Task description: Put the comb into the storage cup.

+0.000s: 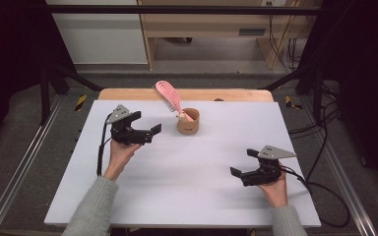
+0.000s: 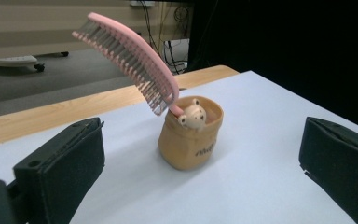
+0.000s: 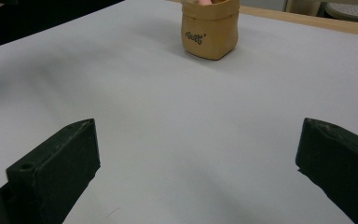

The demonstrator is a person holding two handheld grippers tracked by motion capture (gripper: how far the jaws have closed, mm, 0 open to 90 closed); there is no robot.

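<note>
- Your left tool [image 1: 146, 124] gapes wide and empty, ready for the pink comb [image 2: 129, 60] leaning from the tan cup [image 2: 190, 138] just ahead.
- Your right tool [image 1: 242, 162] waits wide and empty, well short of the cup, on the tabletop [image 1: 187, 187].

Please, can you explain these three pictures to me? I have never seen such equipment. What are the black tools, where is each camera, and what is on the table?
A person holds two hand tools, each with two black jaws. The high view looks down on the white table, with the left gripper and the right gripper. The other two cameras ride on the grippers and look along their jaws. Both grippers are open and hold nothing. On the table stands a tan pouch with a pink comb leaning out of it.
</note>
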